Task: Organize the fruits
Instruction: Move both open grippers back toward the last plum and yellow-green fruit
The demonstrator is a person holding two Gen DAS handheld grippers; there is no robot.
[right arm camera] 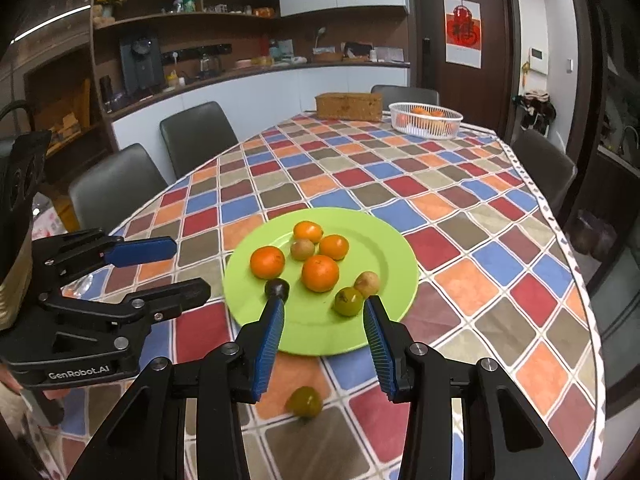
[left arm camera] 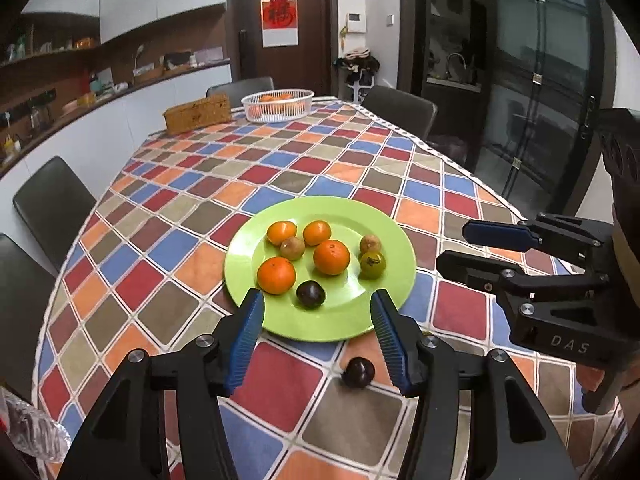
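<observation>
A green plate on the checked tablecloth holds several oranges, small brownish fruits, a green fruit and a dark plum. A second dark plum lies on the cloth in front of the plate, between my left gripper's fingers. A green fruit lies on the cloth under my right gripper. My left gripper is open and empty. My right gripper is open and empty.
A white basket with oranges and a wicker box stand at the table's far end. Dark chairs line both sides. A plastic bag lies at the near left edge.
</observation>
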